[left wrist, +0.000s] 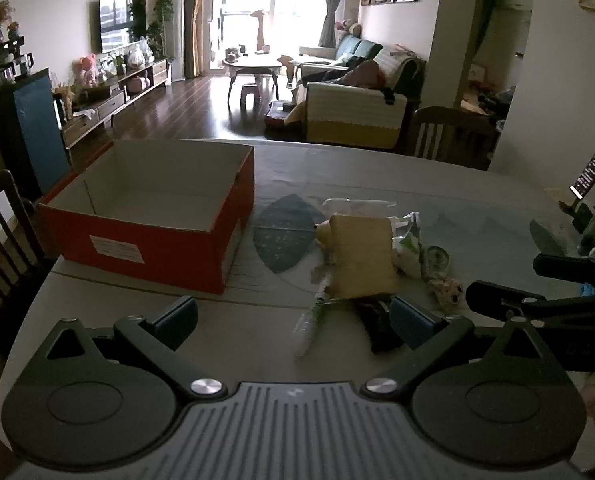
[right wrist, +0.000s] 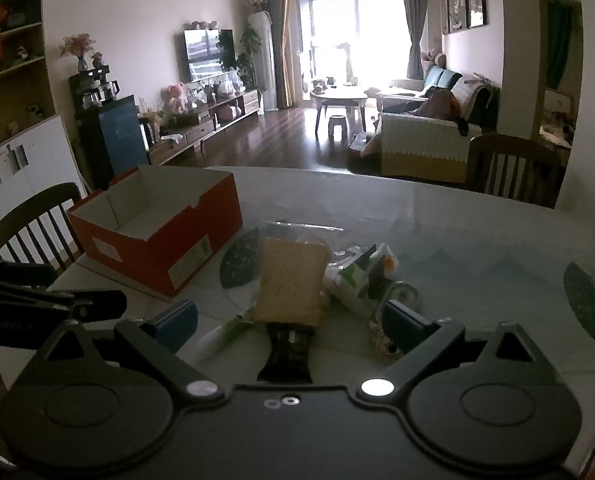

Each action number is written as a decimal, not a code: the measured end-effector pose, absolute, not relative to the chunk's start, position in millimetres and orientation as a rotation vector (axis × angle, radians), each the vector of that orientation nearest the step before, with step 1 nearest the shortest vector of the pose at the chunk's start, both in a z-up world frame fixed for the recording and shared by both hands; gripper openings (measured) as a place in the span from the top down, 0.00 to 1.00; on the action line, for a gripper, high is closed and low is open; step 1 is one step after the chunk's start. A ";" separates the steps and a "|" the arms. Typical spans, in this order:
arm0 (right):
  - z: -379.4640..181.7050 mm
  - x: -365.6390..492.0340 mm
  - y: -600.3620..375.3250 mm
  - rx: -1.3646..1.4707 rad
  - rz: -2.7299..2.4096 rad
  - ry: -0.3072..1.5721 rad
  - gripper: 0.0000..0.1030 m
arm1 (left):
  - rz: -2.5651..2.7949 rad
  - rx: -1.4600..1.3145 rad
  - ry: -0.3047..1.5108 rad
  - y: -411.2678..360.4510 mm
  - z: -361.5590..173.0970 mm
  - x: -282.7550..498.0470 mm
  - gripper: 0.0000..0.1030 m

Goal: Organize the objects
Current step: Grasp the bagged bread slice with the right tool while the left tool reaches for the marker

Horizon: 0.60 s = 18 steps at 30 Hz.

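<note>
**Living room lying beyond your table**

You are looking across a round table (left wrist: 437,184) toward a bright window (right wrist: 353,36). A television (left wrist: 121,22) is standing on a low wooden cabinet (right wrist: 213,120) along the wall, a sofa (left wrist: 357,116) is sitting opposite, and wooden chairs (right wrist: 513,168) are flanking the table.

On the table (left wrist: 377,168), the open box (left wrist: 149,216) sits to the left. Right of it lies a pile: a flat pouch (right wrist: 291,280), a pen (right wrist: 225,334) at its near-left corner, a packet (right wrist: 363,280) to its right, and a dark object (right wrist: 287,354) before it.
</note>
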State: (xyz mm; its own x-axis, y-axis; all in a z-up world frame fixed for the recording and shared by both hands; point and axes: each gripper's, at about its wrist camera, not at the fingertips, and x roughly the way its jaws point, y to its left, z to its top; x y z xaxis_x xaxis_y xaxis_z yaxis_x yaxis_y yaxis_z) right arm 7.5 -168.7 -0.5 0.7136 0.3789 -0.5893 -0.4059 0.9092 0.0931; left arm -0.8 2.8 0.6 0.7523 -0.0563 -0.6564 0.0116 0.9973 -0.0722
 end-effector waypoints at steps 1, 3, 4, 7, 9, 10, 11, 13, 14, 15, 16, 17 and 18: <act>-0.1 7.1 -169.3 -0.044 0.438 0.640 0.05 | -0.040 -0.069 0.717 2.1 0.6 -1.0 0.00; 0.5 6.3 -170.7 -0.043 0.441 0.637 0.05 | -0.040 -0.074 0.711 1.4 0.5 -1.8 0.00; 0.7 6.3 -171.3 -0.041 0.443 0.638 0.05 | -0.041 -0.078 0.710 1.2 0.5 -2.2 0.00; 1.0 5.4 -172.3 -0.036 0.446 0.635 0.05 | -0.043 -0.082 0.712 -0.1 0.2 -2.5 0.00; 1.5 5.7 -172.2 -0.036 0.446 0.634 0.05 | -0.039 -0.084 0.712 -0.5 0.4 -2.4 0.00; 1.2 5.4 -173.3 -0.034 0.445 0.635 0.05 | -0.041 -0.083 0.714 -0.7 -0.1 -1.9 0.00; 1.5 5.7 -173.7 -0.032 0.443 0.636 0.05 | -0.043 -0.082 0.716 -0.4 0.2 -1.9 0.00; 1.2 7.2 -172.7 -0.029 0.436 0.641 0.05 | -0.045 -0.080 0.716 0.1 0.1 -0.3 0.00; 1.4 8.3 -172.2 -0.027 0.433 0.644 0.05 | -0.046 -0.075 0.716 0.3 0.1 0.9 0.00; 0.9 9.6 -171.1 -0.028 0.428 0.645 0.05 | -0.048 -0.070 0.717 0.6 -0.2 2.2 0.00; 0.9 10.9 -170.3 -0.029 0.423 0.646 0.05 | -0.051 -0.066 0.718 1.5 -1.0 3.9 0.00; 0.1 12.3 -168.3 -0.030 0.420 0.648 0.05 | -0.057 -0.065 0.719 2.5 -2.2 5.6 0.00; -0.4 14.6 -166.5 -0.030 0.414 0.649 0.05 | -0.062 -0.066 0.721 3.4 -3.2 7.8 0.00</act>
